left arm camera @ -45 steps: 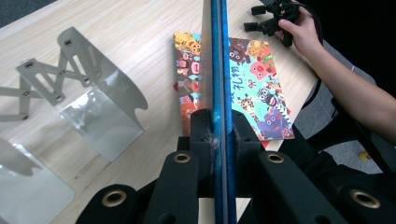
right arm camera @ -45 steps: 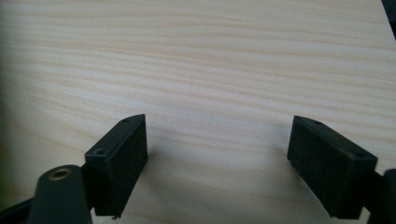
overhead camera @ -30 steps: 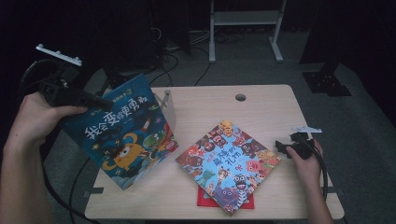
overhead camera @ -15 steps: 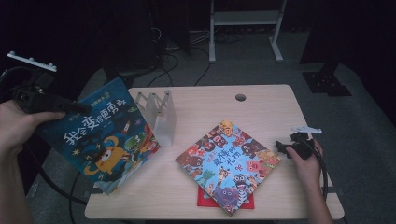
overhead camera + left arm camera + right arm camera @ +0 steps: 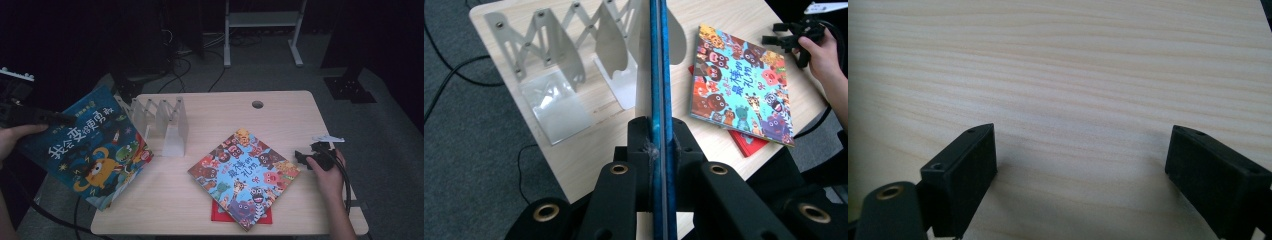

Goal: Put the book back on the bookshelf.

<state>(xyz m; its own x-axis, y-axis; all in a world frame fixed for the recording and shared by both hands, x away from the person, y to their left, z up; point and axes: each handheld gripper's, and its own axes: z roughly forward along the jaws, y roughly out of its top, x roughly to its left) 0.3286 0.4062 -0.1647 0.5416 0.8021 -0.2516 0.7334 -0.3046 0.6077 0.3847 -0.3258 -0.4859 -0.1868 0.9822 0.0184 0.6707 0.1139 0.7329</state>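
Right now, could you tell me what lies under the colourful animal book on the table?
A red book lies under the animal book, its corner and edge peeking out at the near side. Its cover is mostly hidden, so its title cannot be seen.

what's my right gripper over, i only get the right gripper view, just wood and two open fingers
Observer: In the high view the right gripper rests on the table near its right edge, just right of the animal-cover book.
Operator: anything under that book
Observer: Yes, a red book lies beneath it, with a corner sticking out at the near side.
Operator: and the left hand
Observer: The left gripper is shut on the edge of a blue book, held off the table's left side.
Operator: where would that book go
Observer: Probably into the white folding book rack, which stands on the table between the two books.
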